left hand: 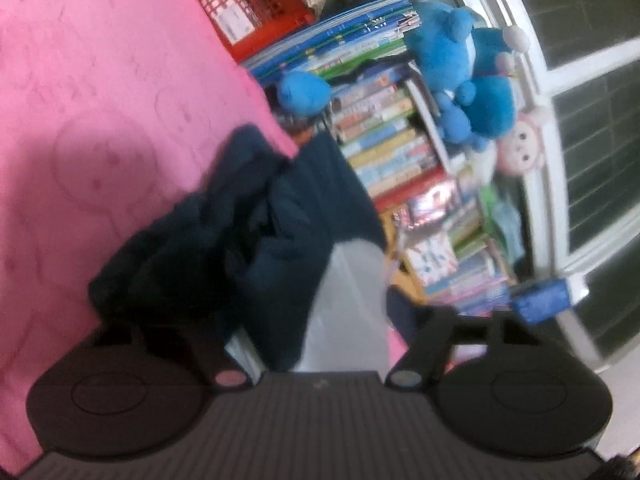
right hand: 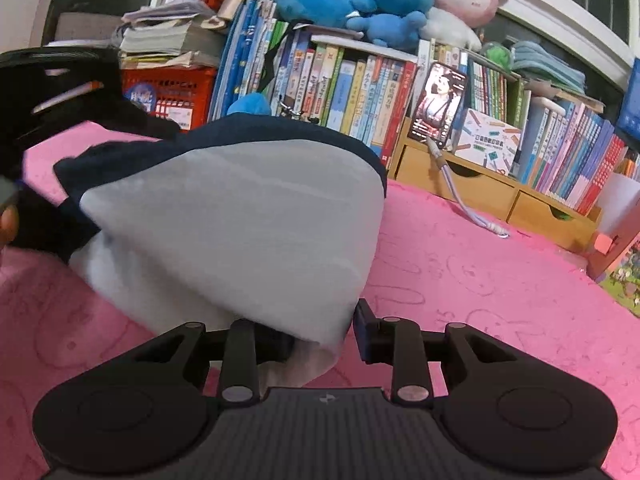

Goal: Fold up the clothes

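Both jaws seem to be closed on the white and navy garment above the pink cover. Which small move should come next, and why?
Probably carry the held edge forward, towards the bookshelf, and lay it down. The left gripper and the right gripper each pinch the garment, which arches up off the pink cover, so the fold looks started but not yet laid flat.

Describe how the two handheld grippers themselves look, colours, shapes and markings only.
Both look alike. The left gripper and right gripper are matte black, each with a ribbed central plate bearing a small pale logo, flanked by two round disc housings with an inset ring. Straight black link arms with silver pivot pins lead forward to the fingers. No cables or sleeves show.
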The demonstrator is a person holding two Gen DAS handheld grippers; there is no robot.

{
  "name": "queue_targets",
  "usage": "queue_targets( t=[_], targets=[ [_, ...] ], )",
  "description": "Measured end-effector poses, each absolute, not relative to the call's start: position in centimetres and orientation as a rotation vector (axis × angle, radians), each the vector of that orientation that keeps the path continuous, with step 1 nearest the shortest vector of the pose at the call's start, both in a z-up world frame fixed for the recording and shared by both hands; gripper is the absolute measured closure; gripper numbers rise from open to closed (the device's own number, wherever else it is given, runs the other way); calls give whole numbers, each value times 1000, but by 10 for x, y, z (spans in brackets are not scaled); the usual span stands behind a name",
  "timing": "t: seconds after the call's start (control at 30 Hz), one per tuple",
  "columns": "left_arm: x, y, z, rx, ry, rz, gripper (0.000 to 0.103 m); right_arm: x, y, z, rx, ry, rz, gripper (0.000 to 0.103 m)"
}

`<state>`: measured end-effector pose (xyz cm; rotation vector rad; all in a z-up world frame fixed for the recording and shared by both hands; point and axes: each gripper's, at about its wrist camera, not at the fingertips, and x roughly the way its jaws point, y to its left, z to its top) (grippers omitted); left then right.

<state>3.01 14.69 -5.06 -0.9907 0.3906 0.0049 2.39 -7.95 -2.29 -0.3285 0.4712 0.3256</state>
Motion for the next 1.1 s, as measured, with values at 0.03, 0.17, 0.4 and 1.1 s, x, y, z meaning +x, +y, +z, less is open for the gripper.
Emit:
queue_targets(
  t=[0.03, 0.17, 0.4, 1.1],
  targets=[
    [25, 147, -47, -958, 369, 26, 93, 23, -78, -23, -354, 466, 325, 75],
    [1, 143, -34, -841, 296, 94, 93, 17, -74, -21, -427, 417, 323, 77],
    [-21, 149, -48, -872, 314, 155, 93, 19, -79, -20, -408, 420, 344, 77],
    [-33, 41, -12, 455, 368, -143, 38, 29, -84, -13, -311, 446, 368, 77]
  ],
)
